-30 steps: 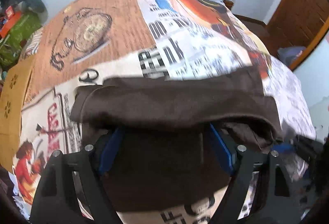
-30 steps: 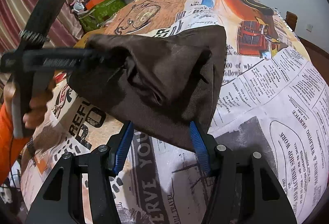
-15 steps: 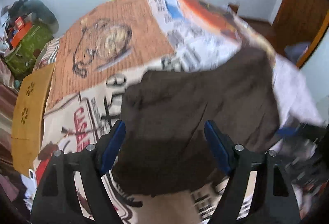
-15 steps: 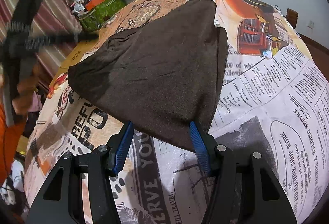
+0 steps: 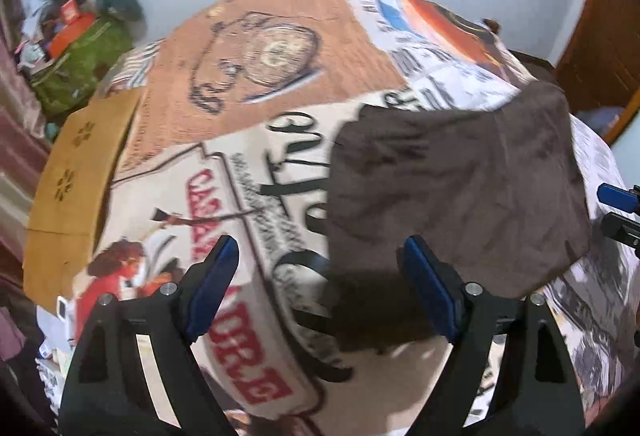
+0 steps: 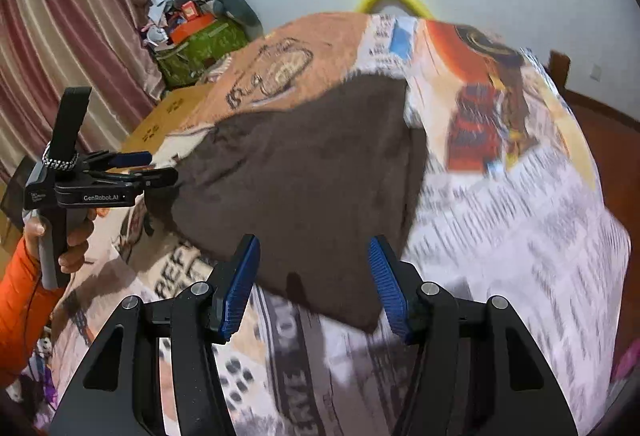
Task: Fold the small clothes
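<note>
Left wrist view: left gripper (image 5: 320, 280) has jaws apart and empty, with the brown garment (image 5: 452, 196) lying flat on the printed newspaper-pattern bedsheet (image 5: 224, 196) ahead and to the right of the jaws, its near edge just under the right blue pad. Right wrist view: right gripper (image 6: 314, 286) also has jaws apart and empty, the garment directly ahead with its near corner between the 2 pads and its long axis running up and away, so this hand looks better placed for the next grasp. Nothing lies on the cloth; the cardboard box (image 5: 68, 192) and green bag (image 6: 200, 48) sit well apart at far left.

Bedroom: printed bedspread (image 6: 500, 204), pink curtains (image 6: 68, 48)
</note>
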`<state>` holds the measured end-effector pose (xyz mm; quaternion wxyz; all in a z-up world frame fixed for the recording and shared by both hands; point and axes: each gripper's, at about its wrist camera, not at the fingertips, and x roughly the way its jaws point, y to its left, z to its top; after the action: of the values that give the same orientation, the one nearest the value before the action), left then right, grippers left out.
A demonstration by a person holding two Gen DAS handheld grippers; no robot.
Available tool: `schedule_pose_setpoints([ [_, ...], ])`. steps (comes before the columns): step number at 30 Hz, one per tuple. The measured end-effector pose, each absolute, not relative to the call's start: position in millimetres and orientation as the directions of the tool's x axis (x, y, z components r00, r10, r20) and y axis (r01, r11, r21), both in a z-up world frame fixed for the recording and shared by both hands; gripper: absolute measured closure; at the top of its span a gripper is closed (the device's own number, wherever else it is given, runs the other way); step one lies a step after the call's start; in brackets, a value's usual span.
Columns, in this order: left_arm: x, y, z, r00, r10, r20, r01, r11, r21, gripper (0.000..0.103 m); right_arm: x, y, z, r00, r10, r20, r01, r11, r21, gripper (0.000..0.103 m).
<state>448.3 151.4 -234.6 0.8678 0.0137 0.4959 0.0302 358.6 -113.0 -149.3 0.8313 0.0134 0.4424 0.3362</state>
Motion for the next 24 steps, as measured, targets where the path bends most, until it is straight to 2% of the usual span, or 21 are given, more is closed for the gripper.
schedule_pose_setpoints([
  [6, 481, 165, -239, 0.500, 0.029, -0.866, -0.098, 0.995, -0.023, 0.018, 398, -75, -147, 0.364, 0.577, -0.731, -0.576, 0.756, 0.310, 0.050],
  [10, 507, 162, -262, 0.447, 0.041, -0.894, -0.103, 0.995, -0.006, 0.018, 425, -61, -155, 0.356, 0.539, -0.764, -0.554, 0.780, 0.292, 0.050],
  [14, 513, 164, -277, 0.434, 0.044, -0.900, -0.117, 0.993, -0.008, 0.018, 446, -79, -168, 0.364, 0.508, -0.781, -0.465, 0.826, 0.320, 0.050],
  [20, 512, 182, -271, 0.433, 0.018, -0.901, -0.153, 0.987, -0.054, 0.017, 437, -111, -161, 0.406, 0.471, -0.783, -0.423, 0.857, 0.296, 0.050],
  [24, 506, 184, -265, 0.442, -0.058, -0.895, -0.130, 0.983, -0.128, 0.017, 421, -130, -156, 0.425, 0.477, -0.769, -0.406, 0.860, 0.310, 0.048],
])
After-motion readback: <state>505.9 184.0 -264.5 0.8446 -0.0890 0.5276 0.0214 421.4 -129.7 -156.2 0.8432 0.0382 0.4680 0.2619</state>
